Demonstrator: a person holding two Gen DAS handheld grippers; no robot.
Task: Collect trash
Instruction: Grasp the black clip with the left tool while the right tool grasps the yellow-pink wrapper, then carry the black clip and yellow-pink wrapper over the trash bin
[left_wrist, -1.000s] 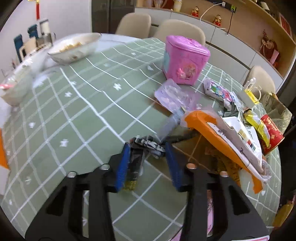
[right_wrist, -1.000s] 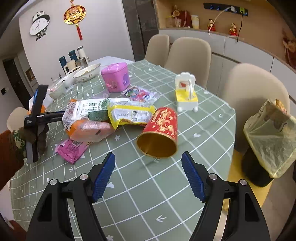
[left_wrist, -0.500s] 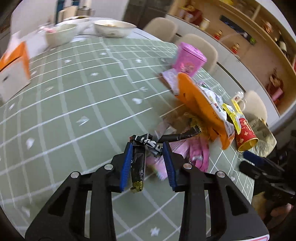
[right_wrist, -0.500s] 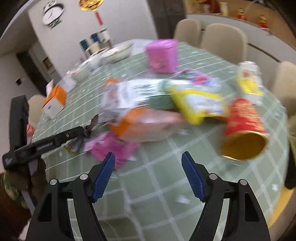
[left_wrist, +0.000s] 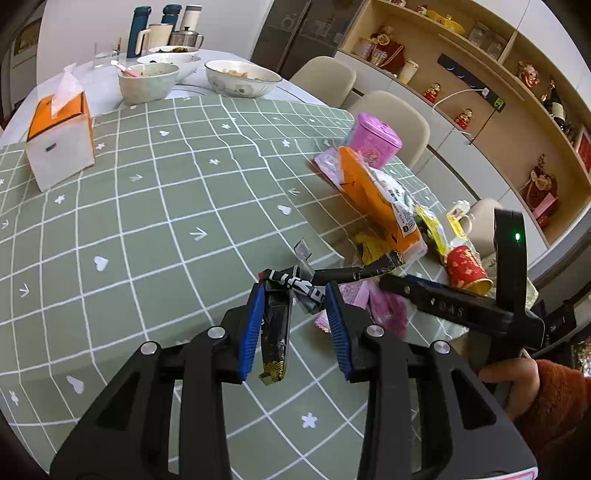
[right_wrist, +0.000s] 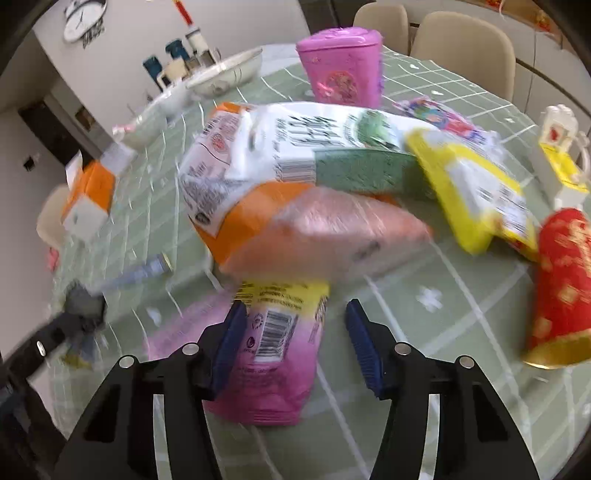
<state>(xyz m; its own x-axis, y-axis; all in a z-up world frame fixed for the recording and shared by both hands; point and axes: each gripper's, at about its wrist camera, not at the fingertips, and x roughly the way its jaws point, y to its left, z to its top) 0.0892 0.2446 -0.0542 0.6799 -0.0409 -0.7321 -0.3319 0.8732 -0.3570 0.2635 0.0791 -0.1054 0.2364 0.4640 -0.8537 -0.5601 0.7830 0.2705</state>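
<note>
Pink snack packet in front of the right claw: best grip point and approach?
Take the pink packet by its near yellow-and-pink end, coming from above and straddling its width. It lies flat, far end tucked under the orange bag. The right claw, just been closing, already brackets it, not yet pressing.

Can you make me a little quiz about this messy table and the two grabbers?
1. What does the left gripper hold?
A. a crumpled black foil wrapper
B. a white bowl
C. an orange tissue box
2. True or false: the red paper cup with gold patterns stands upright on the green checked tablecloth.
3. Which packet lies between the jaws of the right gripper?

Key
1. A.
2. False: it lies on its side.
3. The pink plastic snack packet. The jaws have just been closing around it, but they do not clamp it yet.
</note>
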